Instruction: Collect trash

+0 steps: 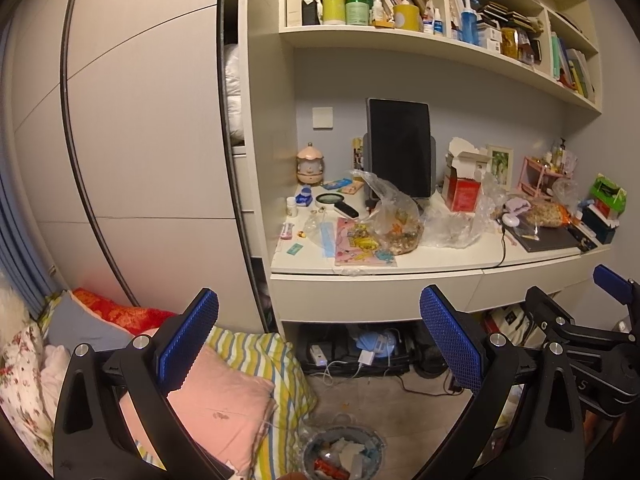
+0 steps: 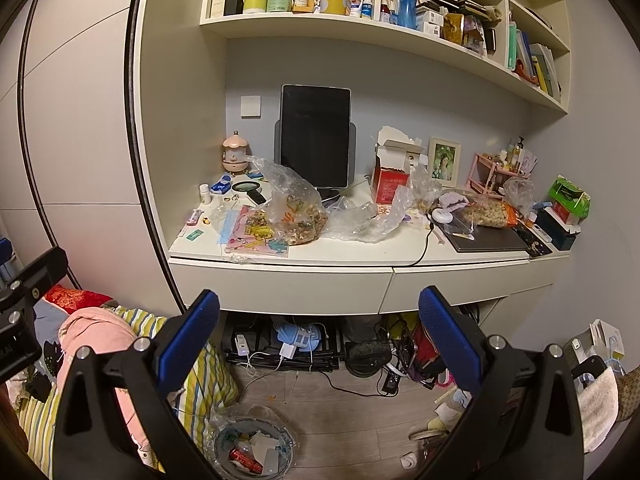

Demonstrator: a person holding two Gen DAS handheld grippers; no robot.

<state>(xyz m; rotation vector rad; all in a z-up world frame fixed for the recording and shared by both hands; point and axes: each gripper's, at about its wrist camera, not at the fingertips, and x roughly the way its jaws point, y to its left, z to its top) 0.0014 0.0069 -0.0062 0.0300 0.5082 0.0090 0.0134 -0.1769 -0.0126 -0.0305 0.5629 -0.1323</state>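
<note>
A clear plastic bag of food scraps (image 1: 394, 220) (image 2: 294, 212) sits on the white desk (image 1: 400, 266) (image 2: 352, 258), with crumpled empty plastic (image 1: 452, 226) (image 2: 368, 220) to its right. On the floor below stands a small trash bin (image 1: 344, 454) (image 2: 250, 450) lined with a bag and holding rubbish. My left gripper (image 1: 320, 344) is open and empty, held well back from the desk. My right gripper (image 2: 320, 346) is open and empty too, at a similar distance. The right gripper's body (image 1: 592, 336) shows at the right edge of the left wrist view.
The desk also carries a dark tablet on a stand (image 2: 314, 136), a torn red box (image 2: 390, 182), a bag of nuts (image 2: 486, 214), a laptop (image 2: 486, 238) and small items. A bed with pillows (image 1: 224, 396) lies left. Cables and chargers (image 2: 288, 350) crowd under the desk.
</note>
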